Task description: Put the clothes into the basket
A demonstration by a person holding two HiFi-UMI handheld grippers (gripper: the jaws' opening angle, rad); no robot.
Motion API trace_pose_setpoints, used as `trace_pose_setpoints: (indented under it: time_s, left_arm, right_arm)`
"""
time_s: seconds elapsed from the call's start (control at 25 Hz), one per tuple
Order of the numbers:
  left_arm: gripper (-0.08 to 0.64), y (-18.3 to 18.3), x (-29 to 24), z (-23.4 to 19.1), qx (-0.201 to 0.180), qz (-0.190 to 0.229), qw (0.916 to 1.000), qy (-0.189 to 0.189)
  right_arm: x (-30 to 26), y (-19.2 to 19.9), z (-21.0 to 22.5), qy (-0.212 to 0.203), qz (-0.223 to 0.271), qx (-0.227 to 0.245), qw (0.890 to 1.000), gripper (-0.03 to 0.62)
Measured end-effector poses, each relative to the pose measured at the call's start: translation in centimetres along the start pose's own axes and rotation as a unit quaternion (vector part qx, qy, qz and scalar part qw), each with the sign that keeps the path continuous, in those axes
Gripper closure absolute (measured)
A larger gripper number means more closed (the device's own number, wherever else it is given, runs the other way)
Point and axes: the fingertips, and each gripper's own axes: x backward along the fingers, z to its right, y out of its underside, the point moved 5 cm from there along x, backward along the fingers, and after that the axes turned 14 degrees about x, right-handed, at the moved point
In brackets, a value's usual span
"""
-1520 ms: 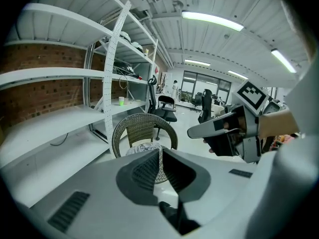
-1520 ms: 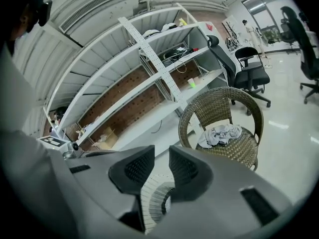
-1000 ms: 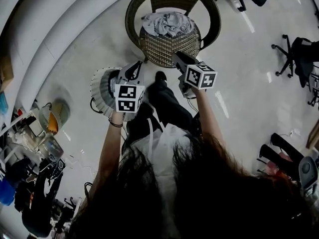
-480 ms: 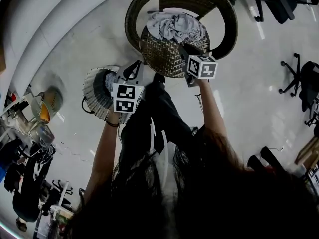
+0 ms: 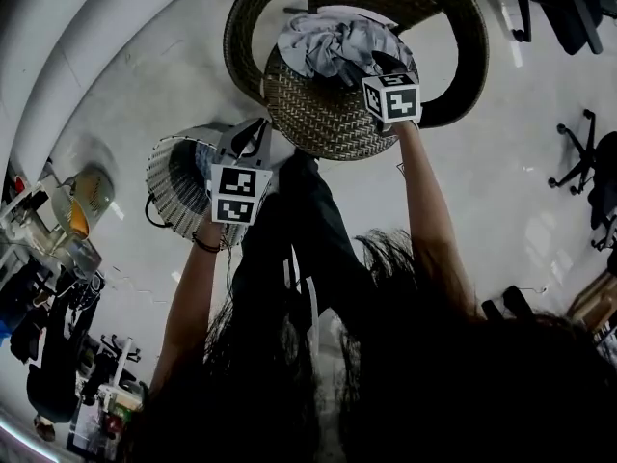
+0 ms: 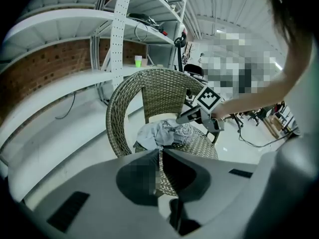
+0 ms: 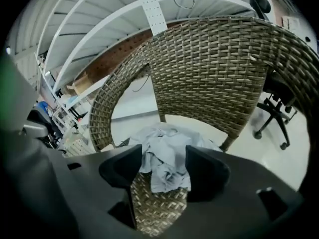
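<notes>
Right tongs (image 7: pixel 163 156) just opened, clothes (image 5: pixel 328 44) between them, partly hidden.

- The right gripper (image 7: pixel 164 159) is pointing down at a wicker chair (image 7: pixel 209 68), its 2 jaws standing apart, having just been opening.
- Crumpled grey clothes (image 7: pixel 160 142) are lying on the seat, showing in the gap between the jaws, ungripped.

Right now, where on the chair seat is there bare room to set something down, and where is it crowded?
The front strip of the woven seat, between the grey clothes and the seat's front edge, is bare. The back part, up to the backrest, is crowded with clothes. The floor between chair and basket also looks bare.
</notes>
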Motion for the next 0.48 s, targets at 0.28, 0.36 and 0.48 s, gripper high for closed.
trace_pose_setpoints:
  time_s: [0.28,0.36,0.48]
  left_arm:
    - [0.531,1.2,-3.2,-1.2,-0.009,-0.028,0.9996,-0.006]
    - [0.531,1.0,-3.8,-1.3,-0.012,-0.029,0.9995,-0.004]
    - [0.531,1.0,-4.4,-1.6,-0.015,-0.032,0.9994,-0.004]
  right_arm:
    - [-6.5,2.1,0.0,-0.017,-0.098,0.158,0.982,0.285]
    - [-8.3,3.8,-0.4,-0.026,-0.143,0.220,0.965,0.282]
    - [-10.0,5.2,0.1,-0.027,-0.171,0.199,0.965,0.283]
